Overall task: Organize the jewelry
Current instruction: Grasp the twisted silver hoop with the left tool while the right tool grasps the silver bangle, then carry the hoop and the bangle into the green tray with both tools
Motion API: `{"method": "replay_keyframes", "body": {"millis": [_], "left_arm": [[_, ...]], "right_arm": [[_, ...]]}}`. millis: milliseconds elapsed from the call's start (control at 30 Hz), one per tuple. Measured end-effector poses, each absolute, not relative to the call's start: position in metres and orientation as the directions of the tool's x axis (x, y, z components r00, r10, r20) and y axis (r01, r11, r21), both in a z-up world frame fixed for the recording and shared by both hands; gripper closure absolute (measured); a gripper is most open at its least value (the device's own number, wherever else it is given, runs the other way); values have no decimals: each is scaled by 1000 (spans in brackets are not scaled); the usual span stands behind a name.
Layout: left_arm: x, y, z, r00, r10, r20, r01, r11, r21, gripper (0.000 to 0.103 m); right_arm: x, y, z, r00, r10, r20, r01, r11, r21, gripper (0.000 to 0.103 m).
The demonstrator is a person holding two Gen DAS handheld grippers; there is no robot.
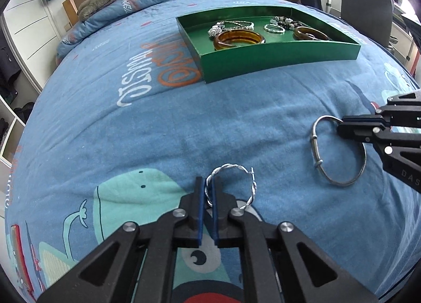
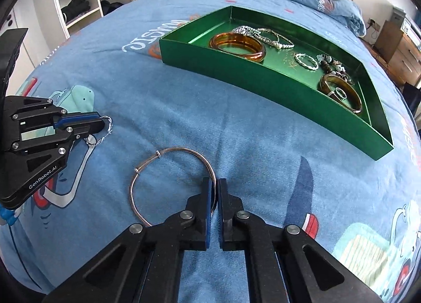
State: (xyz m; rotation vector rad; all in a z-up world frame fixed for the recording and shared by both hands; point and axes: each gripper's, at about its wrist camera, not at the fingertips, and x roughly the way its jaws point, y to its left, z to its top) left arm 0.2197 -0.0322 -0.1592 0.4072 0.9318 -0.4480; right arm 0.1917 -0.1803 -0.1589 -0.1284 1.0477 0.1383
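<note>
Bedspread (image 1: 163, 124) carries one green tray (image 1: 276, 57) on its far side, holding two amber bangles, chains and beads. Near it lie two silver pieces: a bangle (image 2: 147, 171) pinched by the right gripper (image 2: 214, 190), and left of it a twisted hoop (image 1: 236, 171) pinched by the left gripper (image 1: 208, 187).

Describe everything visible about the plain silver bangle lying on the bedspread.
The silver bangle is one thin round loop of bright wire, metal by its look, with two small wrapped knots along its rim where the wire overlaps. It lies flat on the blue bedspread, outside the green tray. The right gripper is shut on its rim, one pad on either side of the wire.
</note>
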Motion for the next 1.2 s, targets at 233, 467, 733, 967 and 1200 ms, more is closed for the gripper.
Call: {"method": "replay_keyframes", "body": {"millis": [233,467,733,967,1200], "left_arm": [[212,-30,-142,554,-211,-805,488,866,109,99],[207,-39,-111,589,-260,-765,482,873,74,99],[226,-83,-64,614,-346,-709,520,853,34,99],[277,-145,-68,603,-347,-719,527,849,32,99],[317,-184,-94,584,-317,-748,517,855,41,99]], "right_arm": [[166,-199,-142,595,78,-800,-150,989,-15,99],[155,-223,-105,693,82,-716,-104,995,14,99],[187,-264,-68,754,46,-656,-32,999,33,99],[243,-300,-66,744,-10,-668,31,999,20,99],[280,-325,-86,716,-32,-697,73,997,29,99]]}}
